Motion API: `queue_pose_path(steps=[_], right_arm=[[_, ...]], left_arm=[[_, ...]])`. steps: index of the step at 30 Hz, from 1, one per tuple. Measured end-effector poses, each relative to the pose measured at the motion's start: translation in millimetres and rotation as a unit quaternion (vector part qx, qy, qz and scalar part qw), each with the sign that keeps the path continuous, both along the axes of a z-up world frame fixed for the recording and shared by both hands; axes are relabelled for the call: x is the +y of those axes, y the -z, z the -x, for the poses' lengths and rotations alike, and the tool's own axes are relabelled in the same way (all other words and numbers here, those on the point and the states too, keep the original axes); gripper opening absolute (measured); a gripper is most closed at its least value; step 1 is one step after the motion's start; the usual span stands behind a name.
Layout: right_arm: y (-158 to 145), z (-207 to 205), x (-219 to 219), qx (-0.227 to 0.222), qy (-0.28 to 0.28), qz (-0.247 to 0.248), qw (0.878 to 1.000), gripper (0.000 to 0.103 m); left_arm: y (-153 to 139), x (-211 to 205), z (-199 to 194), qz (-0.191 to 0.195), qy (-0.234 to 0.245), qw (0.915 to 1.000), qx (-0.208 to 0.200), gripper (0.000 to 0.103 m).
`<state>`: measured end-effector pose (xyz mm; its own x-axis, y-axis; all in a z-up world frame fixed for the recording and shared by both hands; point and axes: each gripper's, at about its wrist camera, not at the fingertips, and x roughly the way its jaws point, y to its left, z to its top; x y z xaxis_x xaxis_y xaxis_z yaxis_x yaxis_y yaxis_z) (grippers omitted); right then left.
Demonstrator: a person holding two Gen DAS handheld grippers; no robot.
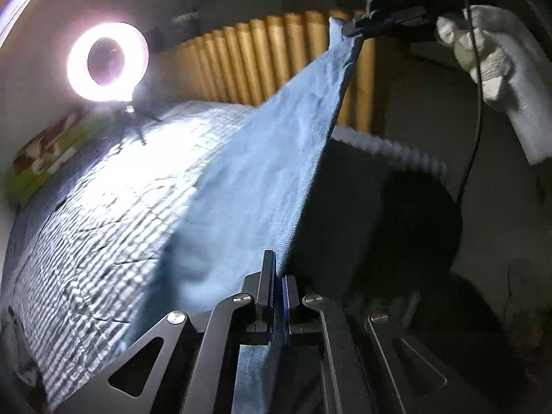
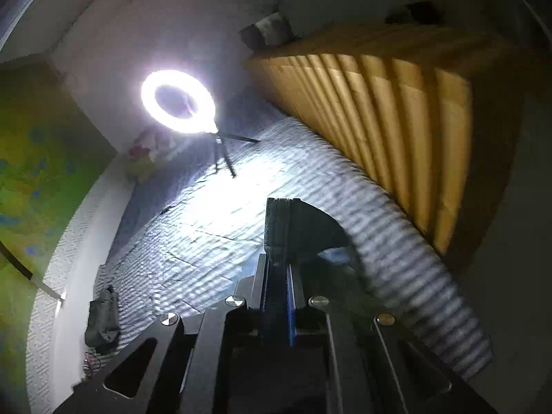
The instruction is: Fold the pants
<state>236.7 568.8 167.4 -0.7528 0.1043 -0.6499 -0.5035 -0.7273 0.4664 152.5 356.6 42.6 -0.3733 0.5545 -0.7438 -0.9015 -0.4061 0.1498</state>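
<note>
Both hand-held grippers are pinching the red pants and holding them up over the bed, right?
Almost. The pants are blue, not red; the left wrist view shows it. Both the left hand-held gripper and the right hand-held gripper do pinch them above the bed.

Light-blue pants (image 1: pixel 276 158), lifted, stretched taut.

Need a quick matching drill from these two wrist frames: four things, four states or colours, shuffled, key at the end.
Things:
1. pants
2. ring light
3. left gripper
4. slatted panel

States:
A. lit, on a small tripod
B. wooden, yellowish brown
C. blue, stretched between both grippers
D. shut on fabric

Pairs: 1-C, 2-A, 3-D, 4-B. The right gripper clamps the far corner.
</note>
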Motion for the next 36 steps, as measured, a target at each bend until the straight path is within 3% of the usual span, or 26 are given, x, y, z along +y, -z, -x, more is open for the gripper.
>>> queue_pose_path(steps=[2,4,7,9,12,16,19,24,27,29,31,36], right_arm=[[34.4,-11.5,-0.6,-0.04,0.012,-0.016,0.999,0.008],[85.3,-17.0,7.5,-0.094,0.02,0.013,0.995,0.008],[131.5,-29.7,18.9,-0.125,0.024,0.066,0.99,0.008],[141.3,-36.9,24.4,-0.116,0.019,0.094,0.989,0.009],[138.0,-41.1,28.8,-0.109,0.01,0.086,0.99,0.013],[121.5,-40.5,31.0,-0.106,0.007,0.049,0.993,0.019],[99.8,-31.8,35.9,-0.087,-0.002,0.025,0.996,0.02],[60.5,-25.4,34.0,-0.086,0.016,-0.066,0.994,0.032],[48.1,-16.2,39.3,-0.064,0.015,-0.066,0.996,0.037],[49.2,3.8,42.1,-0.073,-0.002,-0.07,0.995,0.04],[62.3,38.2,48.1,-0.075,-0.049,-0.046,0.995,0.051],[109.5,103.2,70.6,-0.096,-0.078,0.009,0.992,0.052]], left_arm=[[27.7,11.1,-8.2,0.036,0.021,0.9991,-0.01,0.006],[45.2,17.4,-13.5,0.056,0.03,0.9979,-0.015,0.006],[55.3,19.8,-19.3,0.067,0.042,0.9968,-0.013,0.004],[50.7,19.1,-13.2,0.067,0.047,0.9965,-0.013,0.004],[46.2,16.8,-6.9,0.062,0.047,0.9968,-0.021,0.005],[35.5,-5.6,-23.2,0.045,0.053,0.996,-0.056,0.021],[25.2,-19.5,-37.7,0.027,0.042,0.9966,-0.066,0.022],[15.2,-75.0,-31.1,0.009,-0.025,0.9971,-0.071,0.022],[16.7,-110.2,-14.5,0.023,-0.079,0.9943,-0.069,0.023],[19.7,-122.2,-3.3,0.031,-0.103,0.9917,-0.069,0.023],[28.2,-131.3,10.3,0.04,-0.128,0.9882,-0.074,0.023],[53.0,-154.6,31.6,0.074,-0.163,0.9799,-0.088,0.025]])
